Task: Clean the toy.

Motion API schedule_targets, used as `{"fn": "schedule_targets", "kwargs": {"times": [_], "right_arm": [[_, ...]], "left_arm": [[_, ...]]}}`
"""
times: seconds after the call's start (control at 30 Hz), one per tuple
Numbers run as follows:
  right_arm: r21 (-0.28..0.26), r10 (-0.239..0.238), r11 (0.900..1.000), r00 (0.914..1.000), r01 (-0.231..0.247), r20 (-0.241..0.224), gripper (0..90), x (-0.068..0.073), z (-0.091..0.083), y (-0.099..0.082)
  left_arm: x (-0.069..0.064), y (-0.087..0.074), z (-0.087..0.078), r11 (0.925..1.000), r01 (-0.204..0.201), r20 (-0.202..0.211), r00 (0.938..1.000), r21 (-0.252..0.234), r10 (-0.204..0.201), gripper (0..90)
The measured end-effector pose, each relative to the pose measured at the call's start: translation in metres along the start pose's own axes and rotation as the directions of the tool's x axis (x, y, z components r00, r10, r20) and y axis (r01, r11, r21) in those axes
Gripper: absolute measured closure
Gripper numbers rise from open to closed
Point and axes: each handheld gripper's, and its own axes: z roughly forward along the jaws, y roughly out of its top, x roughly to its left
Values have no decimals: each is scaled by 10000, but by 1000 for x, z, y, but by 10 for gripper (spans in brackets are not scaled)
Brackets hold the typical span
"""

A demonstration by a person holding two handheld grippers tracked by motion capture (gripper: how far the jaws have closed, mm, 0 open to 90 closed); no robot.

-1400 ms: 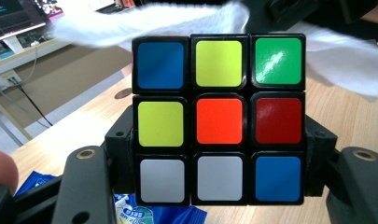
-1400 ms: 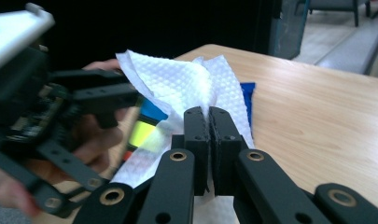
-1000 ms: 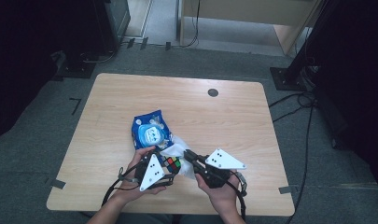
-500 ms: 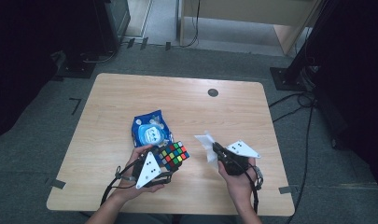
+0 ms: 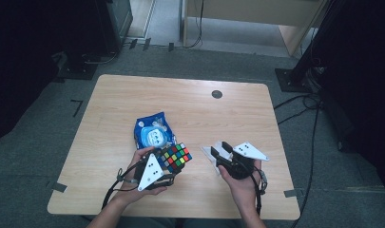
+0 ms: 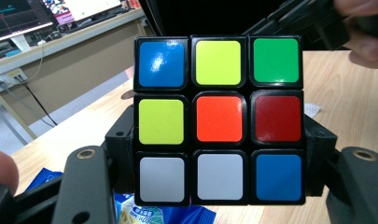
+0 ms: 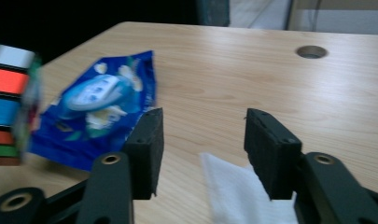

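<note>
High view: left gripper (image 5: 167, 167) clamped on the puzzle cube (image 5: 176, 157); right gripper (image 5: 220, 151) apart over a white tissue (image 5: 208, 153).
Cube sits near the table (image 5: 190, 109) front edge, blue wet-wipe pack (image 5: 152, 133) at its 11 o'clock, touching or just beside it. Left gripper view: both jaws press the cube's (image 6: 218, 120) flanks at 3 and 9 o'clock; orange centre square faces the camera. Right gripper view: jaws have just been opening, pads clear of the tissue (image 7: 242, 196) lying on the table below them; pack (image 7: 95, 112) at 10 o'clock.
</note>
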Motion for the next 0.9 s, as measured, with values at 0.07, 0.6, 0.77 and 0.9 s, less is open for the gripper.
{"fn": "schedule_targets", "kwargs": {"times": [0.07,0.6,0.77,0.9], "right_arm": [[-45,-8,10000,9994,7,-335,423,9,-1,3],[484,1409,9900,9404,-1324,-3096,266,68,5,8],[470,1979,9800,9198,-1935,-3388,329,67,11,3],[592,2530,9666,8911,-2494,-3768,343,60,13,1]], "left_arm": [[0,0,0,10000,0,-22,10000,16,0,340],[-10,2,5,10000,-58,-408,9992,-63,55,340],[-13,3,6,9999,-105,-512,9986,-129,98,340],[-13,2,7,10000,-3,-495,9988,-90,-2,340]]}}
